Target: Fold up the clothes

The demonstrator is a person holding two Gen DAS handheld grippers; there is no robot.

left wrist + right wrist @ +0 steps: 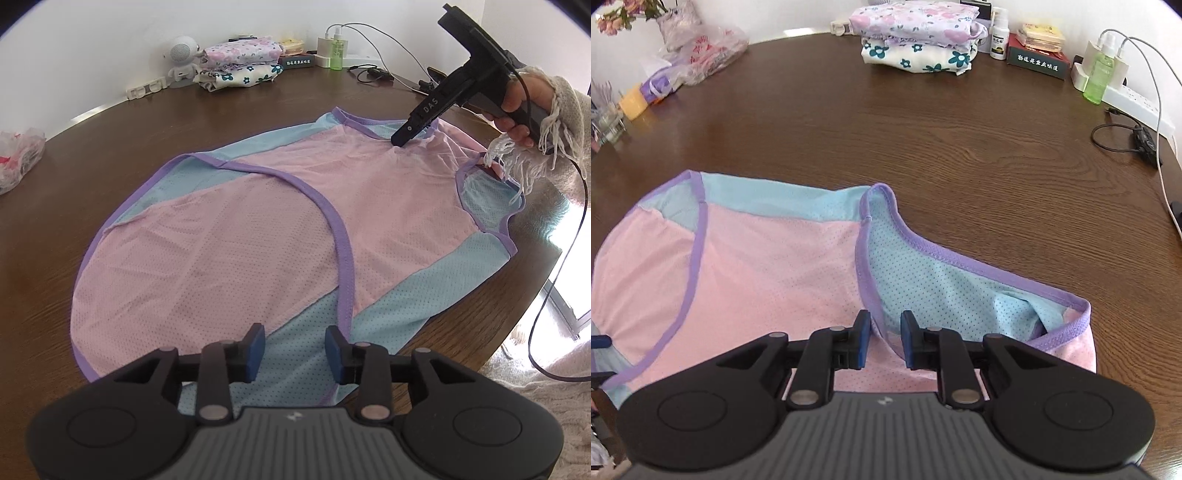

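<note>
Black grippers [294, 352], blue pads [257, 350], grey ribbed housing; "DAS" on right gripper [400, 142]; cream fringed knit sleeve [546, 129], 2 o'clock.

"DAS" on right gripper [400, 142] arm.

From my left wrist view, the near hem of the mesh garment [207, 236] disappears under my left gripper [294, 349], so I can't see how it lies there. The right gripper [400, 138] meets the cloth tip-first; its fingertips are hidden behind its own body. A fringed sleeve [561, 122] covers part of the person's hand [517, 107]. In the right wrist view the garment runs off the left edge, and the label on the white bottle [999, 38] is too small to read.
</note>
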